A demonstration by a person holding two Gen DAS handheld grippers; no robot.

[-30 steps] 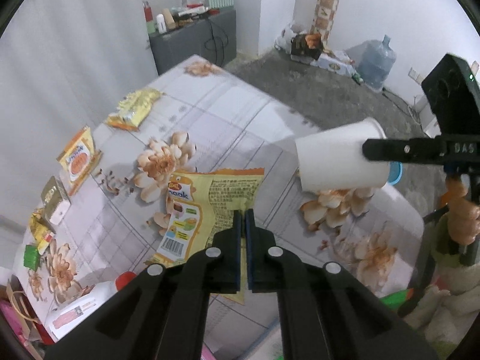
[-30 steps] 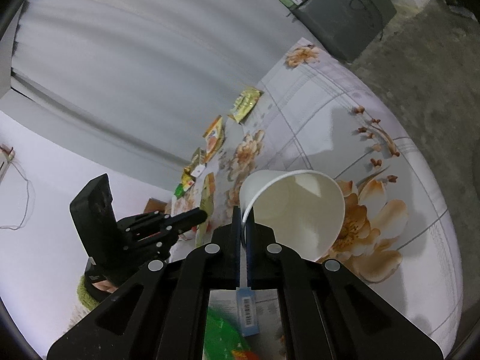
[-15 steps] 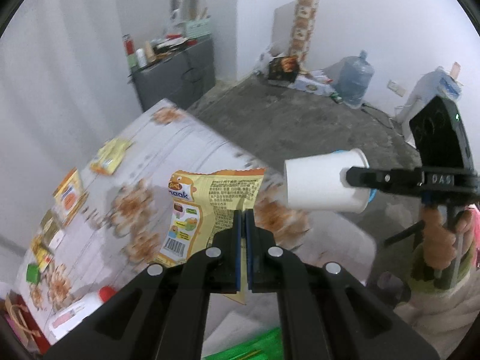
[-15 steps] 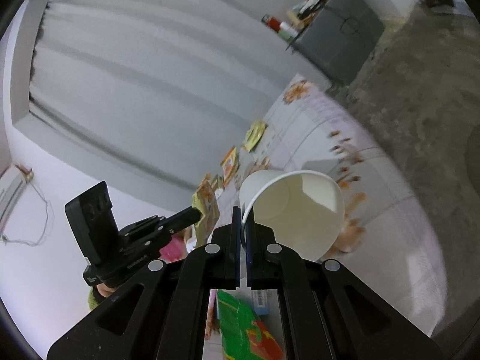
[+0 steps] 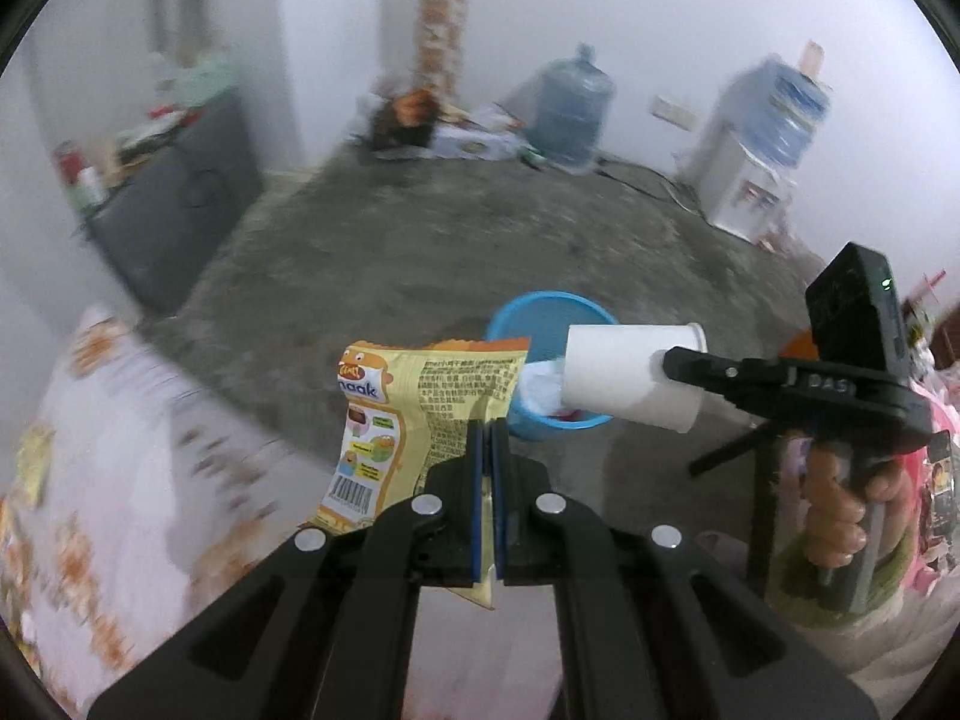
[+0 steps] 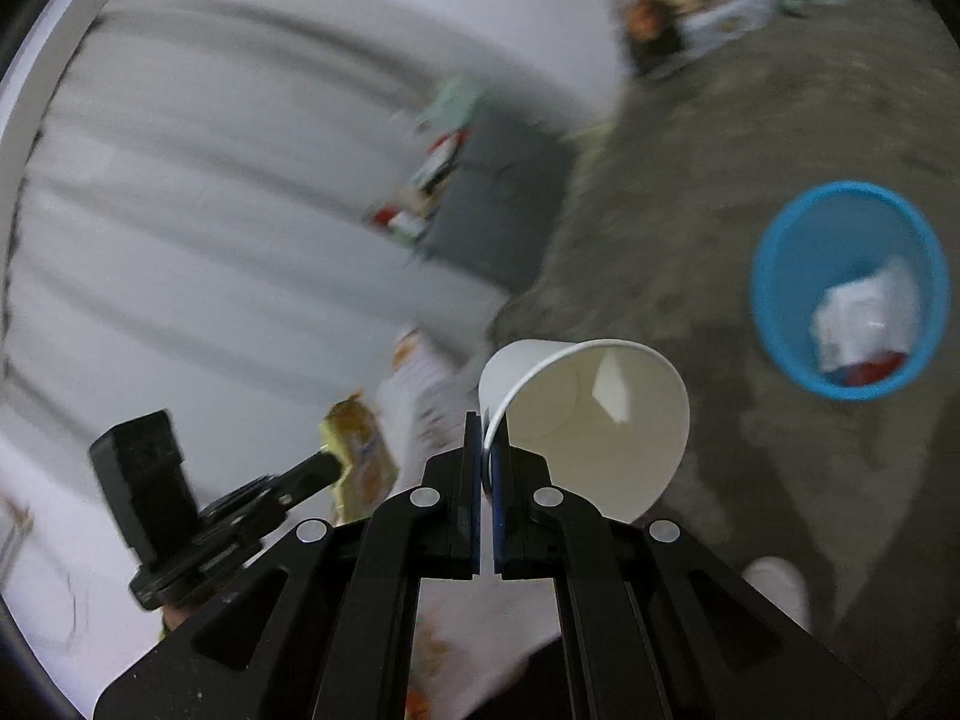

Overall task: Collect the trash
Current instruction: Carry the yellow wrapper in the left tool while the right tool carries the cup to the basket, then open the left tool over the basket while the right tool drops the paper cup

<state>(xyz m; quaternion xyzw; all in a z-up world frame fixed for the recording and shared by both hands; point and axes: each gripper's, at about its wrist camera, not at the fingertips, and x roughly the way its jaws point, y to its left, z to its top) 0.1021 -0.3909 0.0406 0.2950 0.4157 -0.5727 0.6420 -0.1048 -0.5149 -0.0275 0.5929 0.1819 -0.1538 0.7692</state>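
My left gripper (image 5: 487, 438) is shut on a yellow snack wrapper (image 5: 414, 402) and holds it in the air off the table's edge. My right gripper (image 6: 487, 438) is shut on the rim of a white paper cup (image 6: 600, 420), held on its side. In the left wrist view the cup (image 5: 630, 378) hangs in front of a blue trash bin (image 5: 540, 324) on the floor. In the right wrist view the bin (image 6: 852, 288) is at the right with white and red trash inside, and the left gripper (image 6: 324, 465) holds the wrapper (image 6: 360, 450) at the lower left.
The floral table (image 5: 120, 480) lies at the lower left. A dark cabinet (image 5: 174, 204) stands against the wall. Water bottles (image 5: 573, 108) and a dispenser (image 5: 762, 162) stand on the far grey floor. A tripod leg (image 5: 732, 450) is under the right gripper.
Both grippers have swung away from the table toward the floor, carrying the wrapper and the cup. The blue bin has come into view near them.
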